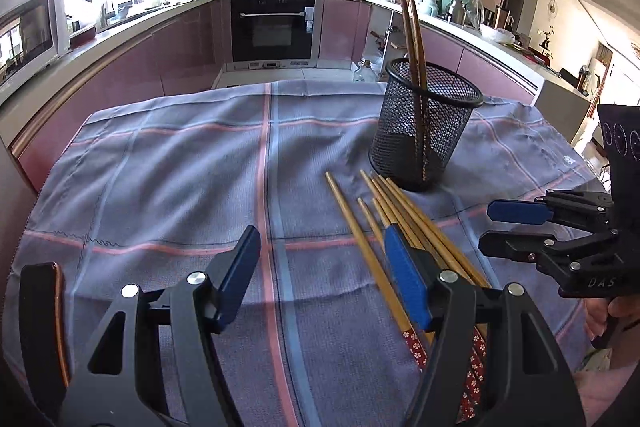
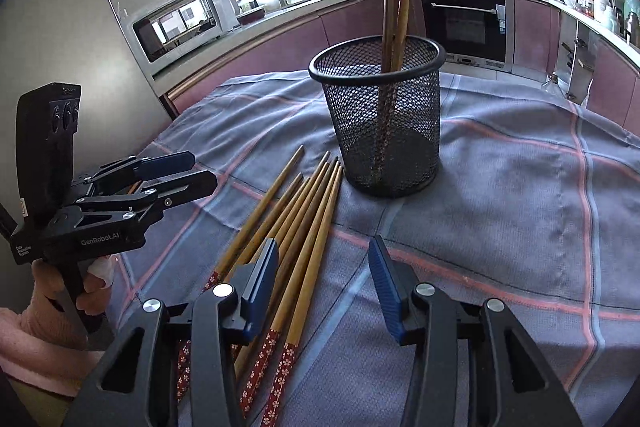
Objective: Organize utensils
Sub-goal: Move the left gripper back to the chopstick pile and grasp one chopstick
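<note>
Several bamboo chopsticks with red flowered ends lie side by side on the checked cloth, just in front of a black mesh cup. Two darker chopsticks stand upright in that cup. My left gripper is open above the cloth, and its right finger hangs over the bundle. My right gripper comes in from the right, apart from the bundle. In the right wrist view the right gripper is open over the chopsticks, near the cup. The left gripper hovers at the left, holding nothing.
A blue-grey cloth with pink stripes covers the table. Kitchen counters curve around behind it, with a microwave at the left and an oven at the back. A hand in a pink sleeve holds the left gripper's handle.
</note>
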Tool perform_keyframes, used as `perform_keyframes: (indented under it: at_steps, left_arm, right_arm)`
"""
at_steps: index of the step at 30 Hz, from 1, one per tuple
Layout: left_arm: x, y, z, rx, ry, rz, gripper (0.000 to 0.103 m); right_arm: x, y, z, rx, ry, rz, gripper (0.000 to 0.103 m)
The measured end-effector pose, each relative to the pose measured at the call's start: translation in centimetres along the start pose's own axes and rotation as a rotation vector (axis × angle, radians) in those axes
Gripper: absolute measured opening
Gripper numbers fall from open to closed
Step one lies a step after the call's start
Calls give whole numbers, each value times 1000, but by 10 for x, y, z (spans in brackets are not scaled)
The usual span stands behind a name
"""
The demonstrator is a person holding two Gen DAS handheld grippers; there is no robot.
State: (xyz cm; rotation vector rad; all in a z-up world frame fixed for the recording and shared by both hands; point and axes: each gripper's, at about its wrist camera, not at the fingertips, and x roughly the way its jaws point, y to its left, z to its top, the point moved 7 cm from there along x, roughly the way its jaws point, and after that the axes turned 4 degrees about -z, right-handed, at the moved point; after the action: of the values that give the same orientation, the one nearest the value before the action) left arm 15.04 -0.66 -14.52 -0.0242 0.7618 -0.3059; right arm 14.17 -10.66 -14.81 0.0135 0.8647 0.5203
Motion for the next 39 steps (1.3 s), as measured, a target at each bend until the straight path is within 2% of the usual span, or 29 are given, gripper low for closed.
perform_keyframes:
  at_steps: [2, 11, 21, 34, 39]
  left_arm:
    - [5, -2, -4, -2, 19, -7, 61]
    - [28, -11, -9, -12, 90, -29, 54]
    - [42, -17, -11, 8, 131, -38, 42]
    - [53, -23, -10, 36, 160, -37, 36]
    - [54, -25, -11, 34, 164, -53, 24]
  right_arm:
    - [5, 2, -4, -2, 16, -4, 38]
    - [18, -1, -10, 11, 50, -40, 29]
    - [25, 2, -9, -16, 62, -84, 27]
    - [34, 11, -5, -52, 69, -117, 24]
    - [37, 12, -4, -58, 70, -114, 22]
